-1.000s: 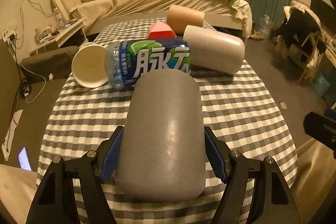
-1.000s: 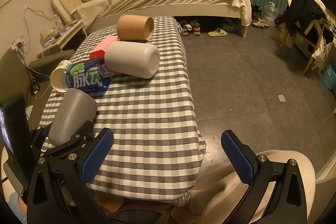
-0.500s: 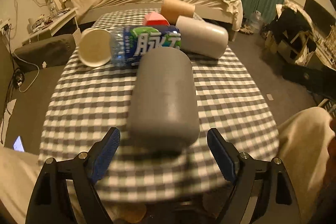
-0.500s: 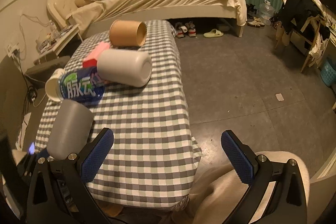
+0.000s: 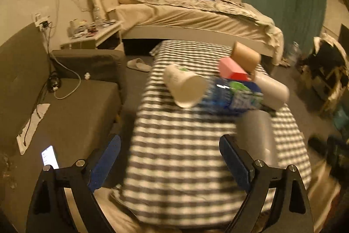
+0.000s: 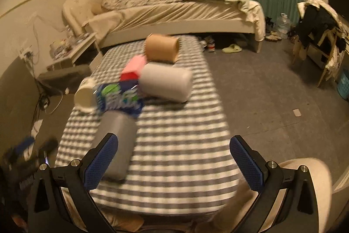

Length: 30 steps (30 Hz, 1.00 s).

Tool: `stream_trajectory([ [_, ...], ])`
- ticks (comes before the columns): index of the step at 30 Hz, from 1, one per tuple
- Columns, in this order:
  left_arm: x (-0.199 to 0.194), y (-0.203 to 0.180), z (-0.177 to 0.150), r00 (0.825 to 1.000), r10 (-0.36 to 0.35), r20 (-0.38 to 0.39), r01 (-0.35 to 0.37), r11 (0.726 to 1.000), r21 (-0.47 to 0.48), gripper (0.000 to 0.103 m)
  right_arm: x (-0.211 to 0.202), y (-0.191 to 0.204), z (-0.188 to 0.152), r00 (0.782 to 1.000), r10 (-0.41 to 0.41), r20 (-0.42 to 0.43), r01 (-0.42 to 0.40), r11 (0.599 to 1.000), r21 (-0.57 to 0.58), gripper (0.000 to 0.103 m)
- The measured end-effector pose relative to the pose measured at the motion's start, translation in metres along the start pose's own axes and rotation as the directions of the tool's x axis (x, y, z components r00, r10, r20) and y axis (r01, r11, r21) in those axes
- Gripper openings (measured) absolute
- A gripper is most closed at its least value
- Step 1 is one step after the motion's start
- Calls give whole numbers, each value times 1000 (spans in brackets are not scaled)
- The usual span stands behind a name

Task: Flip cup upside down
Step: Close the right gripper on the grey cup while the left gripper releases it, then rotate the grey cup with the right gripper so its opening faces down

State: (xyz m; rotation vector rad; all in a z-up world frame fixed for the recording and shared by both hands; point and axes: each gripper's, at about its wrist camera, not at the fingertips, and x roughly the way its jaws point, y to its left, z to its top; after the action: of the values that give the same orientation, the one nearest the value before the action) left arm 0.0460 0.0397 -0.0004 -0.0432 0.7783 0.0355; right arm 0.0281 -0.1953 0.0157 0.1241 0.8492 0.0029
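A grey cup [image 5: 258,139] stands upside down on the checked table [image 5: 174,145], its closed base up; it also shows in the right wrist view [image 6: 116,141]. My left gripper [image 5: 170,164] is open and empty, pulled back to the left of the cup, its right finger just beside it. My right gripper [image 6: 174,163] is open and empty over the table's near edge, its left finger in front of the cup.
Behind the grey cup lie a blue-labelled water bottle [image 5: 233,97], a white paper cup [image 5: 185,86], a white cup [image 6: 165,82], a brown cup [image 6: 161,47] and a pink-red box [image 6: 133,67]. A bed [image 6: 174,8], a sofa [image 5: 65,102] and a chair with clothes [image 6: 320,23] surround the table.
My left gripper opened, let go of the grey cup and drew back to the left. The cup now stands free. The right gripper shifted slightly toward the table.
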Motion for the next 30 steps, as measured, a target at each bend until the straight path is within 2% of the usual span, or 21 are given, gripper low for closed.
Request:
stream_trajectory([
  [5,14,7,-6,999,33,16,-33,999,25,95,31,48,-24,995,47,-87,-53,996,-71,103],
  [8,19,11,-11,999,47,15,-47,998,40,95,49,68,-37,990,46,-132,-61,992,-114,103],
  [14,25,26,-14,1000,22,-16,-22,1000,0,95,79,80,-39,982,49,-180,-63,995,-73,102],
  [15,25,28,-14,1000,20,-17,-21,1000,-4,95,84,80,-39,981,46,-186,-59,996,-64,101],
  [17,26,31,-14,1000,17,-24,-18,1000,-13,95,88,78,-39,980,41,-196,-52,997,-53,88],
  [20,27,33,-15,999,20,-32,-21,1000,-19,95,87,75,-38,976,66,-209,-78,996,-46,72],
  [30,25,28,-15,1000,8,-29,-8,1000,-15,95,51,67,-26,986,73,-149,-86,993,-81,72],
])
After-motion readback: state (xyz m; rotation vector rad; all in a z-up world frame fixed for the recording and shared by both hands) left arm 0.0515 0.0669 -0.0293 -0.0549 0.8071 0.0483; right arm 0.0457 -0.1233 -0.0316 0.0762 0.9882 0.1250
